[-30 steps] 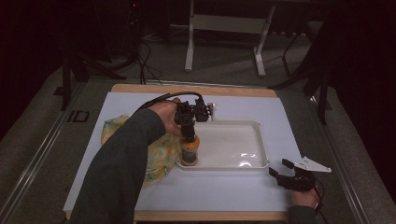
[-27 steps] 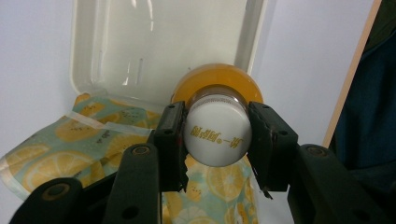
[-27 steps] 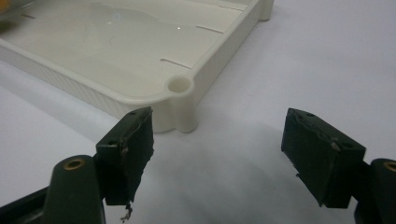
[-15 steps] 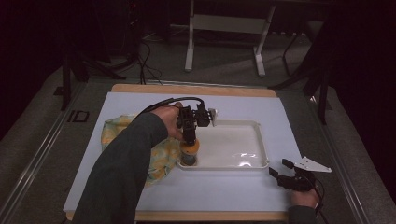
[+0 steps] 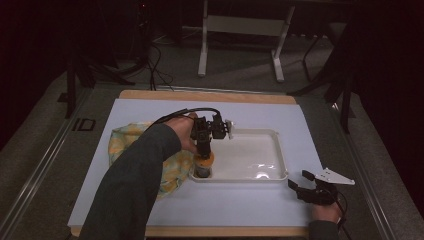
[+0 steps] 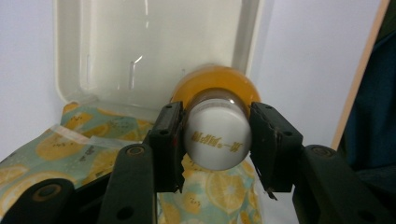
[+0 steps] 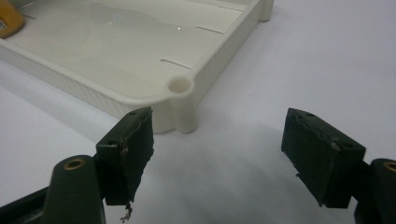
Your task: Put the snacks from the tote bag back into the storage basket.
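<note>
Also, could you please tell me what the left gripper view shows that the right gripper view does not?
Left gripper view: the left claw, whose jaws have just been opening, with the white cap of the bottle between them, and a lemon-print cloth. Right gripper view: the right claw, open above the sheet by the corner of the tray. Shared: the tray, the sheet, and the orange bottle, just an edge of it in the right gripper view.
</note>
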A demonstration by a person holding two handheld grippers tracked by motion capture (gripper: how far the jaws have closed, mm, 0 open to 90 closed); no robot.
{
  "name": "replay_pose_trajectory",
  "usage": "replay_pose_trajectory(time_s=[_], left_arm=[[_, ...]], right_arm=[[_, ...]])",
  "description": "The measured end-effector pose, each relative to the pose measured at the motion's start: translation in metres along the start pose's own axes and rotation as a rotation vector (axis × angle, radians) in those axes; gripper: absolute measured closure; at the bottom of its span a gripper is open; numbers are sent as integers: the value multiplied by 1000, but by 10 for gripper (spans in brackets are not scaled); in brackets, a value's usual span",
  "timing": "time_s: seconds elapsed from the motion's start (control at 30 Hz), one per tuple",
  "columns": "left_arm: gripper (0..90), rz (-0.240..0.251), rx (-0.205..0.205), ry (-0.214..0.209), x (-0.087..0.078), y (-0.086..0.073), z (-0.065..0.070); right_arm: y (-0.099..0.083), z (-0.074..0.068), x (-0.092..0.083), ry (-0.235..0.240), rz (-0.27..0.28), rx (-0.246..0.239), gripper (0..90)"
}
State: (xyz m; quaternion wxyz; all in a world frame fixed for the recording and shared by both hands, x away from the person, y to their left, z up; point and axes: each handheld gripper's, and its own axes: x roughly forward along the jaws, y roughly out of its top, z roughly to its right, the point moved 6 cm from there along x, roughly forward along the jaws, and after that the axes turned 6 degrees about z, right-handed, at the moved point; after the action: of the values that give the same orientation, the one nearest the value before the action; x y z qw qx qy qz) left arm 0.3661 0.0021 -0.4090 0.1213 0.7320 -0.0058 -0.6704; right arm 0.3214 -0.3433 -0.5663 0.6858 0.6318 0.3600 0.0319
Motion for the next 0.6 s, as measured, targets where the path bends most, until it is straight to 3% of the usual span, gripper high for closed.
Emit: replay_pose_trajectory(time_s=[0.23,0.6], left_arm=[[474,35,10,15,-3,2,0],[458,126,10,28,-14,3,-2]], right_arm=[[0,0,0,0,0,0,246],[0,0,0,0,0,-1,246]])
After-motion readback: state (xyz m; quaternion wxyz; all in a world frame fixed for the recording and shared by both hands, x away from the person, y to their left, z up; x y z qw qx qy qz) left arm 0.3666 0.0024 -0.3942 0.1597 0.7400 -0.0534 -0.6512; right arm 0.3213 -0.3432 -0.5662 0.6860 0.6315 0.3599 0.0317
